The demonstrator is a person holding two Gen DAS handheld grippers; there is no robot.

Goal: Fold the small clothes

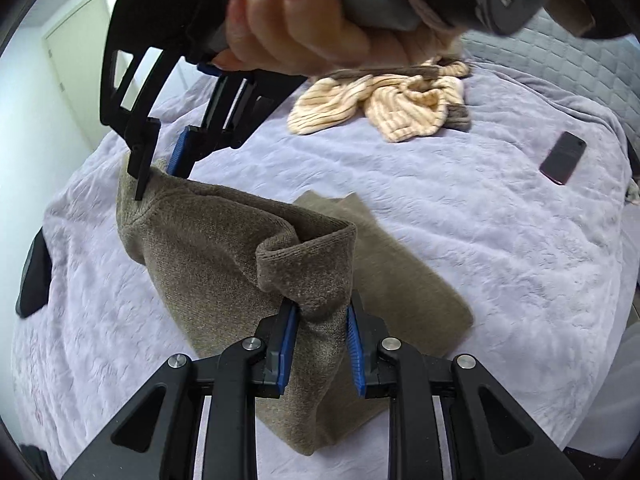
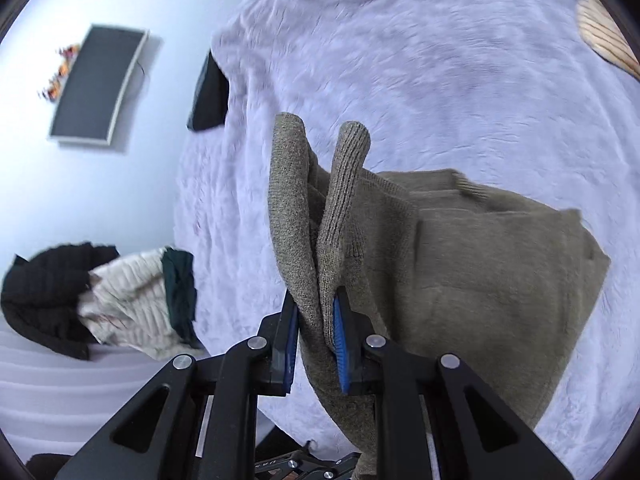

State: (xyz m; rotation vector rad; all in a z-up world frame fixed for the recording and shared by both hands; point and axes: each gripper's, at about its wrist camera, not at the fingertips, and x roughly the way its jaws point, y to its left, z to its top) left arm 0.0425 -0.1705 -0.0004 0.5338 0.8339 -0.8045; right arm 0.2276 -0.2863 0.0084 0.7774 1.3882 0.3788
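— Where is the garment now?

— The olive-brown knitted garment (image 1: 224, 248) hangs between my two tongs, lifted by one edge above the bed's pale lilac quilted cover (image 1: 460, 216); its lower part trails on the cover. My left tongs (image 1: 322, 344) are clenched on a bunched ribbed corner, and my right tongs (image 2: 316, 340) are clamped on two folded layers of the same knit. In the left view the right tongs pinch the far corner, with my hand (image 1: 288, 24) on the handle.

— How would you do this fold well?

— I judge that I am carrying the top edge over to lay it on the lower part. I would keep the two corners level and the edge between them taut, so that no crease sets in, then lower both together and let go only when the edges meet.

— Is there room?

— Plenty of bare cover ahead. The heap of cream striped ribbed clothes (image 1: 384, 100) lies well apart at the far side, and a dark flat phone (image 1: 562, 156) lies off near the bed's edge. I would keep the fold in the middle.
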